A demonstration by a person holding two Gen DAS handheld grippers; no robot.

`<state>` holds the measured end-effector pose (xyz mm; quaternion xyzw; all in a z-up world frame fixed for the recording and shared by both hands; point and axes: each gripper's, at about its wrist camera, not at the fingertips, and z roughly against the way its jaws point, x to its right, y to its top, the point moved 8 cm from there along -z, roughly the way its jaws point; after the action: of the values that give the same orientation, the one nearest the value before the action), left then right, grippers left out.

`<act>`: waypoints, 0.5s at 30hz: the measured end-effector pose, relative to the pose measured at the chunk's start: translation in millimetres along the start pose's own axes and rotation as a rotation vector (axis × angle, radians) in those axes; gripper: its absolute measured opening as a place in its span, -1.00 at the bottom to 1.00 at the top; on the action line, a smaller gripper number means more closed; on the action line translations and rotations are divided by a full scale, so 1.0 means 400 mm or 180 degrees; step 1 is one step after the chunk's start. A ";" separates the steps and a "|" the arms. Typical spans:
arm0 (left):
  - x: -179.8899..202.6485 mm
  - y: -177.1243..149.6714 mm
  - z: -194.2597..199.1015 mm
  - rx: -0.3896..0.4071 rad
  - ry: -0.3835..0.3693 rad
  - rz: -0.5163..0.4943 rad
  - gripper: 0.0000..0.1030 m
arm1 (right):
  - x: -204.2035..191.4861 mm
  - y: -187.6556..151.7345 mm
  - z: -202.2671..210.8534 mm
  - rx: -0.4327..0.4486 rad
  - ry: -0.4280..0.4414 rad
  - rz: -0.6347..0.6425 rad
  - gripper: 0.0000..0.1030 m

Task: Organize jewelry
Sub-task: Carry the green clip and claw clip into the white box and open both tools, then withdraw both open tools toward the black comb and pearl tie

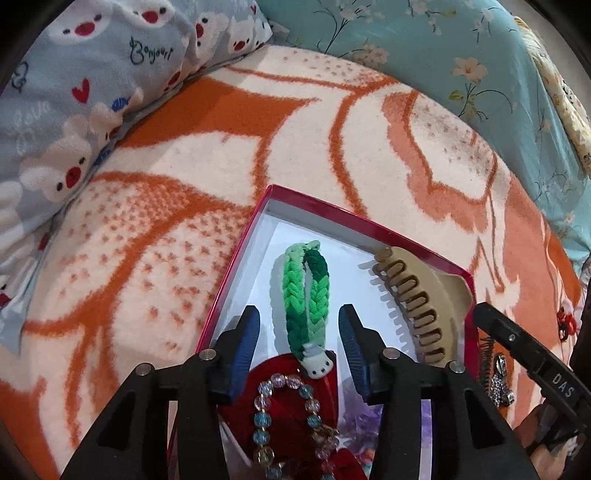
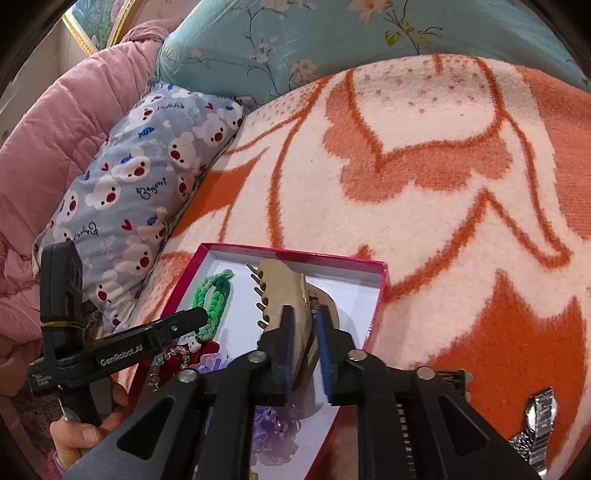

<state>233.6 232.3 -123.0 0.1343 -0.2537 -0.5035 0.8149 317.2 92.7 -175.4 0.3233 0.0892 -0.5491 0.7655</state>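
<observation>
A red box point(image 1: 236, 254) with a white inside lies on the blanket; it also shows in the right wrist view point(image 2: 380, 295). In it lie a green braided hair tie point(image 1: 304, 291) point(image 2: 214, 299), a beige claw clip point(image 1: 417, 306), a red bow point(image 1: 291, 402) under a bead bracelet point(image 1: 280, 417) and a purple flower piece point(image 2: 273, 432). My left gripper point(image 1: 299, 343) is open above the hair tie, which lies between its fingers. My right gripper point(image 2: 304, 343) is shut on the beige claw clip point(image 2: 284, 295) over the box.
The box rests on an orange and cream blanket point(image 1: 166, 206). A bear-print pillow point(image 2: 140, 177) and a teal floral quilt point(image 2: 332, 33) lie behind. A silver watch point(image 2: 539, 421) and a dark comb point(image 2: 450, 376) lie right of the box; a rhinestone clip point(image 1: 498, 376) too.
</observation>
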 end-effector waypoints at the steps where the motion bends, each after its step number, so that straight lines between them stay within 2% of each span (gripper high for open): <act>1: 0.003 -0.002 0.011 0.0021 -0.0011 -0.0001 -0.12 | 0.003 0.002 0.010 0.0019 0.0005 -0.0012 -0.49; 8: 0.037 -0.038 0.091 0.0125 -0.0134 -0.0021 0.07 | 0.059 -0.009 0.107 0.0144 -0.0016 -0.0149 -0.38; 15: 0.092 -0.098 0.148 0.0116 -0.0321 -0.0039 0.14 | 0.180 -0.061 0.200 0.0187 -0.0187 -0.0405 -0.38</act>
<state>185.0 184.1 -81.7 0.1252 -0.3028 -0.5099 0.7954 305.2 -15.6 -158.3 0.3230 0.0708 -0.6083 0.7215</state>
